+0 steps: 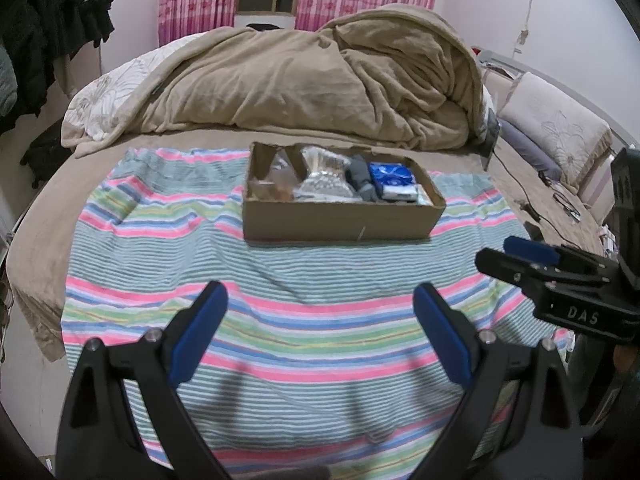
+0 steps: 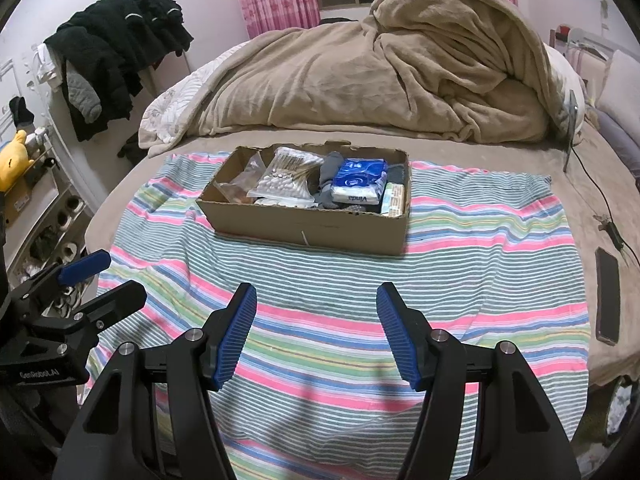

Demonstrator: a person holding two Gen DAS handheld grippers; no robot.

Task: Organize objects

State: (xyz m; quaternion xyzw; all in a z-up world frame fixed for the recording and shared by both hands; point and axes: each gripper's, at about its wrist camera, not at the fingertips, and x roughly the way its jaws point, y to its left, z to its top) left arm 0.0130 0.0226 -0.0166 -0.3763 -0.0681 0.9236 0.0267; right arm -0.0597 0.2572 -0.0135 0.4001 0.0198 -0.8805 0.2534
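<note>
A shallow cardboard box point(image 1: 340, 222) point(image 2: 304, 228) sits on a striped towel point(image 1: 280, 280) point(image 2: 460, 248) spread on the bed. In it lie a bag of cotton swabs point(image 2: 286, 178) point(image 1: 326, 172), a blue tissue pack point(image 2: 360, 182) point(image 1: 392, 180), a grey cloth item point(image 1: 362, 180) point(image 2: 330, 180) and clear bags point(image 2: 240, 184). My left gripper point(image 1: 320, 300) is open and empty over the towel's near part. My right gripper point(image 2: 316, 300) is open and empty, also short of the box. Each gripper shows at the edge of the other's view.
A crumpled tan blanket point(image 1: 320, 80) point(image 2: 380, 72) lies heaped behind the box. A dark phone point(image 2: 607, 294) and a cable point(image 2: 600, 200) lie on the bed to the right. Pillows point(image 1: 556, 128) stand at far right. Dark clothes point(image 2: 112, 52) hang at left.
</note>
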